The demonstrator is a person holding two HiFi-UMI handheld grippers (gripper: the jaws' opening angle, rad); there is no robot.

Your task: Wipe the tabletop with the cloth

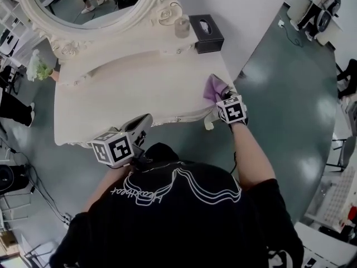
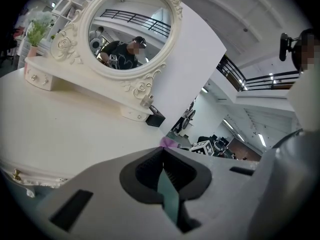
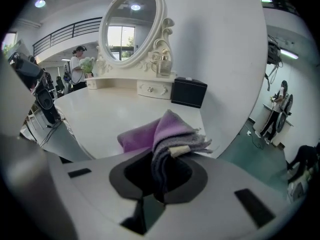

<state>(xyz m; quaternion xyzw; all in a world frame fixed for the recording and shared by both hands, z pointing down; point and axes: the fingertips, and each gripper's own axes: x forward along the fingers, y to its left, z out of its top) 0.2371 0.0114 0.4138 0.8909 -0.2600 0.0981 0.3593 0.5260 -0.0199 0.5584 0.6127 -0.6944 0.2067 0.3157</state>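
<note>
Your right gripper [image 3: 165, 156] has its fingers clamped on a bunched fold of the purple cloth [image 3: 155, 131]. The rest of the cloth lies in a heap on the tabletop [image 1: 122, 94], right at its front right corner. Your left gripper [image 2: 162, 156] has its fingers closed together with nothing between them. It hangs off the front edge toward the left and is not touching the surface.

Almost all of the tabletop is yet to be covered, so the wiping looks barely begun. Watch these things:

- **Thin contact:** the cloth is wadded rather than spread. A pass like this would probably clean only a narrow stripe, and the hard fingers could scrape the painted surface if you press low.
- **Losing the cloth:** you are holding only a fold. Dragging hard against the surface could pull it out of the fingers.
- **The corner:** you are at the very edge. A stroke toward you or to the right would take the cloth off the tabletop.
- **Back right corner:** the black tissue box [image 1: 206, 33] and the glass jar [image 1: 182, 27] stand close together by the mirror [image 1: 89, 4] base. A long forward sweep could shove the box or tip the jar.
</note>
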